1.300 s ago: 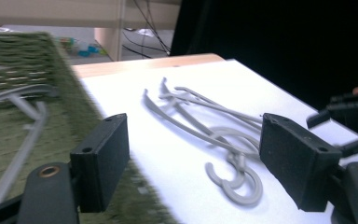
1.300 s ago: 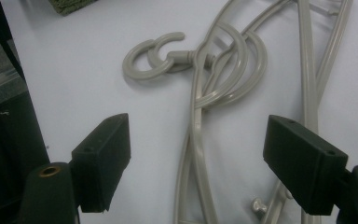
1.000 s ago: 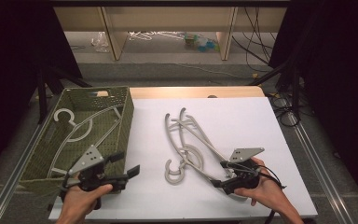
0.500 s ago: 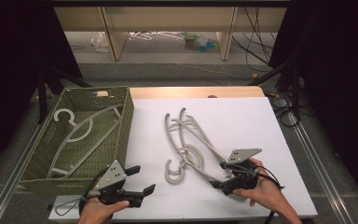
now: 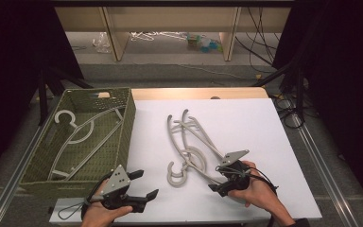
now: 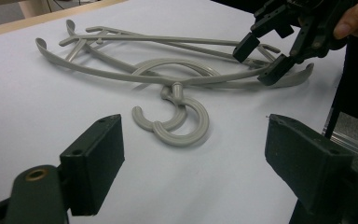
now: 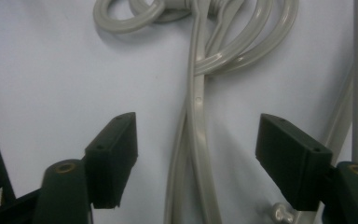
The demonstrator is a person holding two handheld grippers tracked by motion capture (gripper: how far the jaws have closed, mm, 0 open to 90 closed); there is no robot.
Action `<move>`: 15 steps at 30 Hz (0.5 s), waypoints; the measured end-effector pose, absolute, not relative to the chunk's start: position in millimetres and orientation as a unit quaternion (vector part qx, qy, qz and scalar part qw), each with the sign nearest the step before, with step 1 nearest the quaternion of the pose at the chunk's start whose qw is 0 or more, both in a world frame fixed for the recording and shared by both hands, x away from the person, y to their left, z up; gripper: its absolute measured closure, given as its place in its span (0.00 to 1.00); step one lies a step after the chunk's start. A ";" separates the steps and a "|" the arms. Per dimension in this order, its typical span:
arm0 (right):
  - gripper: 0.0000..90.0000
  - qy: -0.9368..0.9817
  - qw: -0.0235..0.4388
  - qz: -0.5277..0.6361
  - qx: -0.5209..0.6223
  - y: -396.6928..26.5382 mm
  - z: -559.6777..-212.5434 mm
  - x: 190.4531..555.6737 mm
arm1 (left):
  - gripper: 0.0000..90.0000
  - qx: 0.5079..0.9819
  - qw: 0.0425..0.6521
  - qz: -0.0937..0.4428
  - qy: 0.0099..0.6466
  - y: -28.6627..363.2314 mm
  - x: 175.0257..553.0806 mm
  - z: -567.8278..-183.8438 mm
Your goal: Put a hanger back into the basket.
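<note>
While the right gripper straddles the hangers, fingers closing but apart, the left gripper gapes empty near them, beside the basket.

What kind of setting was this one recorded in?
Probably a lab recording bench: a white-topped table boxed in by dark curtains, loose cables on the floor, and bare wooden shelving behind.
</note>
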State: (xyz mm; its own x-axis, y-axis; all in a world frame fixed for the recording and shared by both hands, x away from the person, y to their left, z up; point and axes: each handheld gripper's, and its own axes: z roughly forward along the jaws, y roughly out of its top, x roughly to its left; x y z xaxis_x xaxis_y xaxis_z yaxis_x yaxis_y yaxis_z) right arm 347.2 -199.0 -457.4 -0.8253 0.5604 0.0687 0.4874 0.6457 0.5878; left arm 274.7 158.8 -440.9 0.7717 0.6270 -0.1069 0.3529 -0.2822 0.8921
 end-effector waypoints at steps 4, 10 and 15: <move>0.44 0.910 0.048 0.295 0.288 -194.8 -460.7 353.9 | 0.22 0.789 0.511 0.128 0.316 158.0 274.6 -443.0; 0.57 0.918 0.031 0.273 0.287 -186.7 -466.1 359.4 | 0.22 0.791 0.507 0.131 0.316 157.8 273.8 -443.3; 0.69 0.924 0.021 0.260 0.278 -178.2 -468.7 363.0 | 0.22 0.792 0.507 0.128 0.315 158.7 274.4 -444.0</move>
